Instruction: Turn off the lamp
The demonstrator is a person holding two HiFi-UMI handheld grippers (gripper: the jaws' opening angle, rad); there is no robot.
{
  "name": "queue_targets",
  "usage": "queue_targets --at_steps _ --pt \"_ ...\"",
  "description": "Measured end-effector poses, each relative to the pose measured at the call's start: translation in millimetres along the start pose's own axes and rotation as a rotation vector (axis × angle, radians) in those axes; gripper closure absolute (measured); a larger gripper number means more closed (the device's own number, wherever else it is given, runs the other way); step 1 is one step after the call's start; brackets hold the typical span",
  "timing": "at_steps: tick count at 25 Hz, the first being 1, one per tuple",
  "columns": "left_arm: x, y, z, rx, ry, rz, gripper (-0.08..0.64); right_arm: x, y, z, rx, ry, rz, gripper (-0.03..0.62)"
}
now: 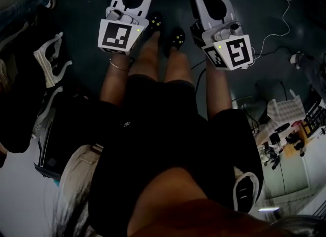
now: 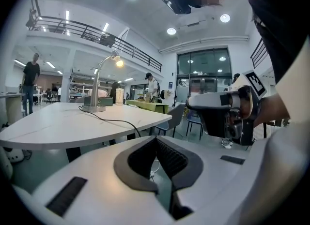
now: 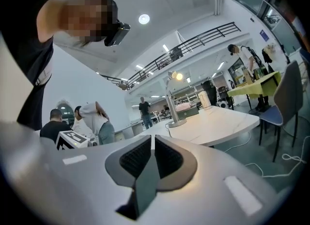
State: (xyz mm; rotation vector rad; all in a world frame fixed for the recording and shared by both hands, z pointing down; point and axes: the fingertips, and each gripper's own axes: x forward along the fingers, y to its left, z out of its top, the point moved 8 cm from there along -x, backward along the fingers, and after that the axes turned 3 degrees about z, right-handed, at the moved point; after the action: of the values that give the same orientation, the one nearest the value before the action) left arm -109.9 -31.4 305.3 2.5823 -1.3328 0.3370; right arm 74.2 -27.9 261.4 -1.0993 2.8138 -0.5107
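The lamp (image 2: 97, 86) is seen standing on a white table (image 2: 58, 122), toward the table's far side, its round base set flat on the top and its thin arched neck carried up to a head that is lit and glowing warm yellow. A dark cable (image 2: 111, 118) is trailed from the base across the table top and over the table's near edge. Both grippers are held well short of the table, and nothing on it is touched by either. The left gripper (image 2: 157, 142) is seen with its jaws closed together, the ribbed black pads meeting at the tips and nothing caught between them; it is pointed to the right of the table, so that the lamp is seen up and to the left of its jaws. The right gripper (image 3: 151, 139) is likewise closed, pad against pad, with nothing gripped, and the table and lamp are seen just beyond and a little to the right of its tips. In the head view the two grippers are held side by side, away from the table, over a dark floor (image 1: 86, 17) and above the person's black shoes (image 1: 175, 37). A grey chair (image 2: 177, 115) is placed near the table's right end, and a green table (image 2: 145, 104) is set farther back, where a person (image 2: 151, 86) is standing. Beyond the white table's left end another person in a black top (image 2: 30, 81) is seen standing
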Motion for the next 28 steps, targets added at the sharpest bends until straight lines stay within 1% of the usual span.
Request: queue_targets --at_steps 2,5,8,10,13,14,16,18,22,26,28 --pt "4.2 0.8 -4.9 0.005 -0.011 0.005 0.554 6.1 -3.5 -1.9 -0.026 0.02 0.009 0.589" --pt "11.1 4.6 -14.8 0.023 -0.022 0.009 0.554 16.0 -11.5 -9.1 -0.045 0.041 -0.006 0.583" --pt "16.3 2.6 -22.4 -0.026 -0.071 -0.025 0.554 19.0 -18.4 -16.2 -0.041 0.045 -0.025 0.577" --pt "20.7 2.4 -25.6 -0.031 -0.096 -0.025 0.554 21.5 -24.7 -23.1 -0.034 0.053 -0.025 0.574" --pt "24.3 1.8 -34.4 0.006 -0.062 -0.016 0.554 28.8 -31.2 -37.3 -0.02 0.073 -0.014 0.569" --pt "25.4 2.4 -37.5 0.009 -0.051 -0.019 0.554 32.8 -33.3 -42.0 -0.02 0.078 -0.012 0.569" --pt "27.9 3.5 -41.7 0.008 -0.054 -0.027 0.554 41.2 -38.3 -51.4 -0.029 0.094 -0.01 0.569" --pt "28.0 3.2 -45.9 0.003 -0.054 -0.018 0.554 47.2 -42.5 -60.5 -0.04 0.115 -0.008 0.569" --pt "27.1 4.3 -55.6 -0.014 -0.036 0.018 0.554 57.5 -51.7 -73.8 -0.055 0.152 -0.018 0.526" --pt "30.9 4.5 -61.4 -0.009 -0.033 0.035 0.554 70.4 -66.1 -84.6 -0.089 0.196 -0.055 0.499" --pt "32.0 4.0 -62.2 -0.007 -0.031 0.04 0.554 78.5 -70.1 -89.6 -0.111 0.216 -0.037 0.492"
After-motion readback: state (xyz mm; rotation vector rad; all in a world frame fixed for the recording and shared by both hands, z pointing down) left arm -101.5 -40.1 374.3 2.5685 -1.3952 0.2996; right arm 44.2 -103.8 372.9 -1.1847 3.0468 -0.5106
